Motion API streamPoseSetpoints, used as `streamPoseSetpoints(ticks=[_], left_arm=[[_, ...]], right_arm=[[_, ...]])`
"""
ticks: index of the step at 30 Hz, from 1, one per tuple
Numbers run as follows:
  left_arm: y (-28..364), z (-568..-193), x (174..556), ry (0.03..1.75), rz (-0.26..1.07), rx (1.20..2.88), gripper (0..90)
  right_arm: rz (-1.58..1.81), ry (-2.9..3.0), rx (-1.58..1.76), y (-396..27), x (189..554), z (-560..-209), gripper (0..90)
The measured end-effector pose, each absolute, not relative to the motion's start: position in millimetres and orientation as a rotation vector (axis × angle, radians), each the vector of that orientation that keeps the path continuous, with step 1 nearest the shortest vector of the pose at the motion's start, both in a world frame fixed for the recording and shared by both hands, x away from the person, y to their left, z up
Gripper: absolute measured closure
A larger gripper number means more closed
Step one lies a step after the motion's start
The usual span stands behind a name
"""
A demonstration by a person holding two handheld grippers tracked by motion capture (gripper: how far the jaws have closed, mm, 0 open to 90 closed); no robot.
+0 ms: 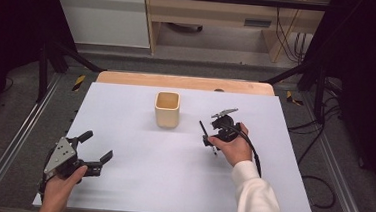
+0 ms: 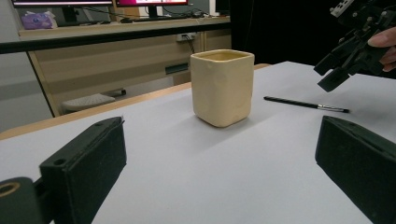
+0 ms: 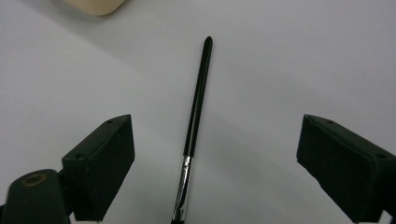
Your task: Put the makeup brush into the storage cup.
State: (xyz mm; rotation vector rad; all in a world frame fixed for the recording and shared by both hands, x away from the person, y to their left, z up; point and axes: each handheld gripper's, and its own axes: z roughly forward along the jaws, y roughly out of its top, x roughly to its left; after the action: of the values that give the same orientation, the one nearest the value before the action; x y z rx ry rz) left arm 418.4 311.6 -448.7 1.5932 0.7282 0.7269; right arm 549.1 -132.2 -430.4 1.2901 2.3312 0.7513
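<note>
**Right gripper poised over the paintbrush, jaws wide**

The right gripper (image 1: pixel 208 135) hangs over a thin black paintbrush (image 3: pixel 196 112) lying flat on the white table (image 1: pixel 140 183), and in the right gripper view the brush runs straight up the gap between the two black jaws. Those jaws stand well apart; neither pad touches the handle or the silver ferrule (image 3: pixel 183 186). The brush is on the table to the right of a cream square-sided cup (image 1: pixel 167 109), near it but clearly apart. From the left gripper view, the brush (image 2: pixel 306 104) lies flat with its far end pointing toward the cup (image 2: pixel 222 86), which stands upright.

Over on the near left corner, the left gripper (image 1: pixel 92 154) sits low in the person's left hand (image 1: pixel 60 190), its jaws also spread wide with nothing between them, pointing across the table toward the cup. The right hand (image 1: pixel 233 149) wraps the right gripper's body, a white sleeve (image 1: pixel 257 201) trailing back to the table's near edge.
</note>
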Motion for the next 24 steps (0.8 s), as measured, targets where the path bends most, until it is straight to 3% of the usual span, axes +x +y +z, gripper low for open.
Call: streamPoseSetpoints(ticks=[24], left_arm=[[311.7,-449.8,419.7,0.72,0.729,1.614,1.6]], right_arm=[[0.728,2.365,1.311,-125.1,548.6,-442.4,25.9]])
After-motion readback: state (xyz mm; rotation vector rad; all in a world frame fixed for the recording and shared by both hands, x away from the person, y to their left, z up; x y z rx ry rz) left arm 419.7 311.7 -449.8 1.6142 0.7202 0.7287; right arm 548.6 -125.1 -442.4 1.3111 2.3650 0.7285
